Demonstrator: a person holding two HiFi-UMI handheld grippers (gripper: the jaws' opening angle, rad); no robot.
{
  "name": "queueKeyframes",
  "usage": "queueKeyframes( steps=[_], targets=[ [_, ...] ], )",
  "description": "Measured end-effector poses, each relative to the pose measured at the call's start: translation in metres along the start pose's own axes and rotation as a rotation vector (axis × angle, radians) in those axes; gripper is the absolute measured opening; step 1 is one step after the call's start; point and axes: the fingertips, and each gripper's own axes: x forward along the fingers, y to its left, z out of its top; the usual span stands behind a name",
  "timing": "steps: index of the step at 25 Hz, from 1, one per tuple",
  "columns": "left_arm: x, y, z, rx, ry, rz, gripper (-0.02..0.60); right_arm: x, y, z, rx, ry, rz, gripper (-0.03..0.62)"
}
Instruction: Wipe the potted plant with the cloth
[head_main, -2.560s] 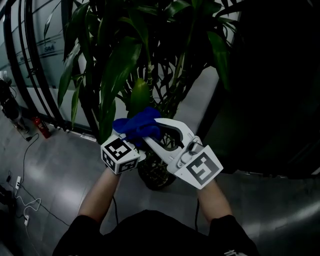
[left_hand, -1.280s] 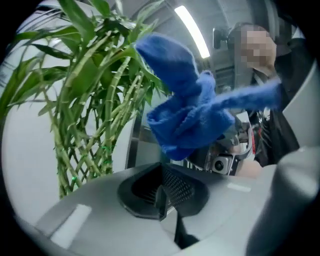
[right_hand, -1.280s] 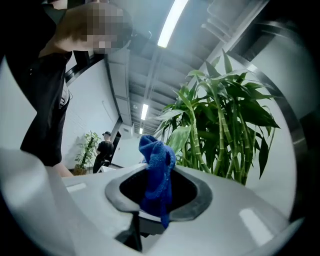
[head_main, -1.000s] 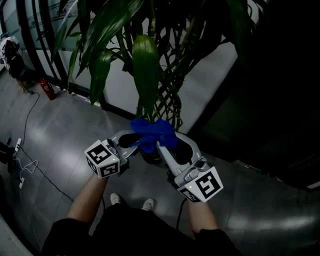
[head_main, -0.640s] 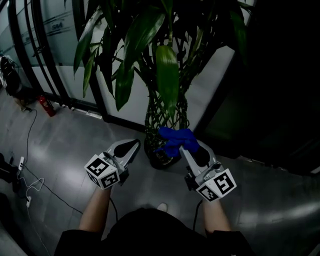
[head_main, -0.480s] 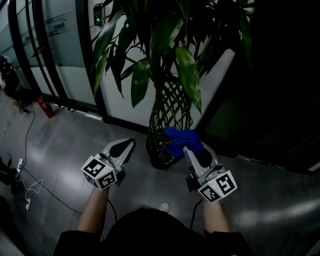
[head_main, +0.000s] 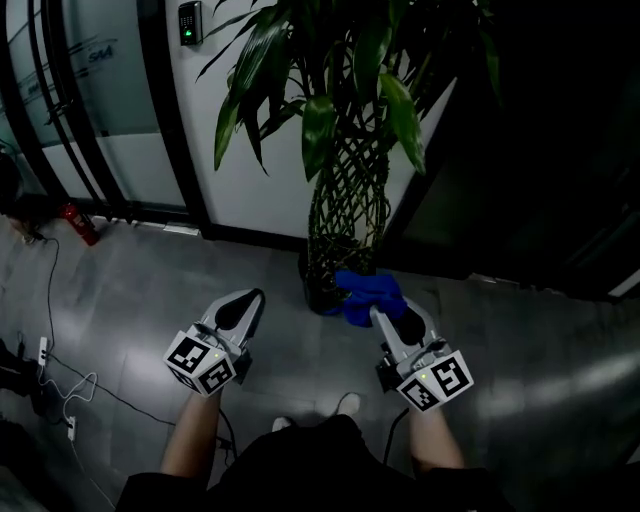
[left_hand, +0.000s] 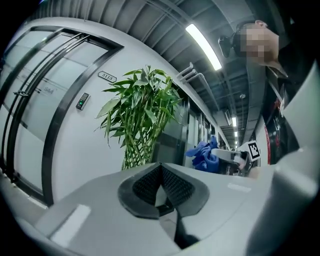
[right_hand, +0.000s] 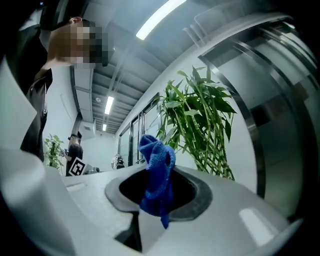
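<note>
Blue cloth (head_main: 368, 296) pinched tight in the right gripper (head_main: 388, 314), bunched up and sticking out past the jaws. Sits low, just beside the foot of the potted plant (head_main: 340, 200), by its twisted stems; cannot tell if touching. Left gripper (head_main: 243, 305) clenched shut with nothing in it, off to the plant's left and apart from it. Grey floor (head_main: 130, 290) under both. White wall (head_main: 260, 190) behind the plant. Red fire extinguisher (head_main: 78, 225) at the floor's far left edge, thin cables (head_main: 60, 385) nearby.
</note>
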Motion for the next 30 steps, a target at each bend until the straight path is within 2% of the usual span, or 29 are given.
queueKeyframes(
  steps=[4, 9, 23, 30],
  targets=[
    [-0.019, 0.002, -0.007, 0.015, -0.001, 0.039, 0.006, -0.008, 0.010, 0.000, -0.048, 0.011, 0.016, 0.109],
    [-0.027, -0.022, 0.002, 0.019, -0.028, 0.056, 0.006, -0.033, -0.003, 0.009, -0.028, -0.020, -0.017, 0.109],
    [-0.003, -0.061, -0.004, -0.006, -0.059, 0.090, 0.006, -0.099, -0.049, 0.012, -0.040, 0.001, -0.083, 0.109],
    [0.003, -0.077, -0.008, -0.006, -0.052, 0.083, 0.006, -0.111, -0.053, 0.014, -0.055, 0.006, -0.081, 0.109]
  ],
)
